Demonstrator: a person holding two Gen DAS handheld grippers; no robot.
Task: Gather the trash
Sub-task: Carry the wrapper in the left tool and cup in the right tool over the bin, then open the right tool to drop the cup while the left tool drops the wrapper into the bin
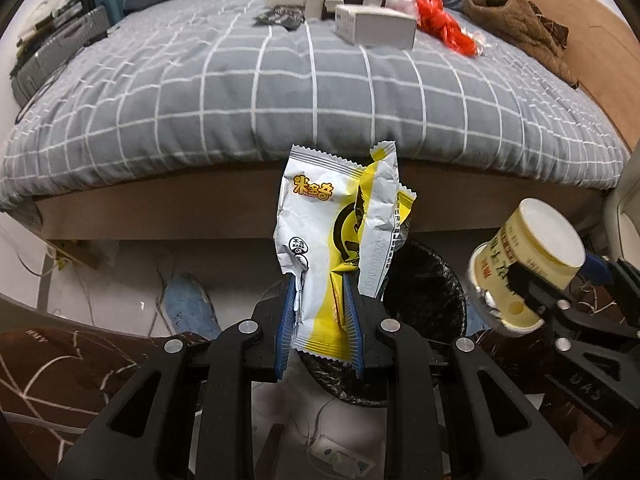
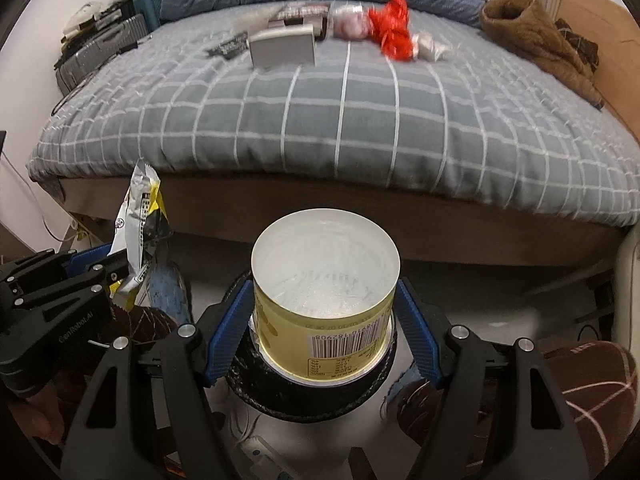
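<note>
Here, in the left wrist view, the left gripper (image 1: 320, 320) is seen closed on the lower part of a crumpled white and yellow wrapper (image 1: 336, 232), which stands upright between the ribbed blue pads (image 1: 285, 332). The wrapper is thin, creased film with serrated ends, and it is held above the near edge of a round bin (image 1: 432, 280) lined with a wrinkled black bag. Because the film is light, it could drift on release and land on the floor beside the bin; it could also cling to a pad. In the right wrist view, the right gripper (image 2: 324, 328) is seen clamped on the sides of a pale yellow cup (image 2: 325, 300), a smooth, tapered cylinder with a barcode label, held just above the bin (image 2: 312, 396). The cup's wall looks slick and thin, so it may be dented by a hard squeeze or may slip if the grip is slackened early. If it is dropped off-centre, the rim could be struck and the cup could bounce out. More litter, including a white box (image 2: 282, 46) and red plastic (image 2: 394, 30), lies on the checked quilt (image 2: 320, 128), well apart from the bin.
</note>
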